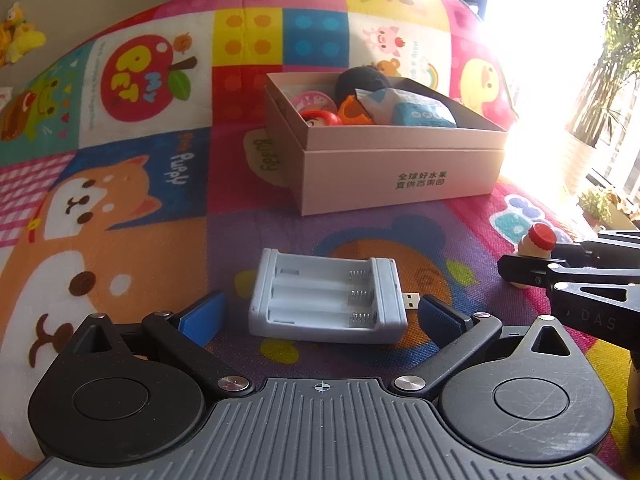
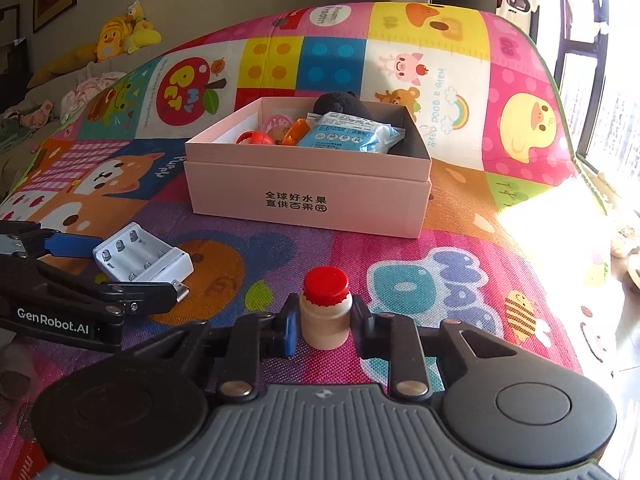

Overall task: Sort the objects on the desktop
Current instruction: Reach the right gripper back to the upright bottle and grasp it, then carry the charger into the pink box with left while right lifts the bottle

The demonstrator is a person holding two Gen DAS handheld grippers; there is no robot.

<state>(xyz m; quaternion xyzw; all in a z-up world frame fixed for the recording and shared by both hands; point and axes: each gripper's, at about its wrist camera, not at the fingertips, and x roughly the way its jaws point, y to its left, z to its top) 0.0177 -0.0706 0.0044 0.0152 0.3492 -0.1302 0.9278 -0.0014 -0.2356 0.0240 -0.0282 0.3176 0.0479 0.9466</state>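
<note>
Bottle (image 2: 326, 314) upright between right gripper (image 2: 325, 322) jaws.

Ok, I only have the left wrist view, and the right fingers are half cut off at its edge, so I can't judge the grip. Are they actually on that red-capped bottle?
Observer: Yes. In the right wrist view the right gripper has one finger on each side of the red-capped bottle, with the pads against its pale body below the cap.
Operator: Is it standing or tipped?
Observer: Upright, and its base looks to be resting on the play mat.
</note>
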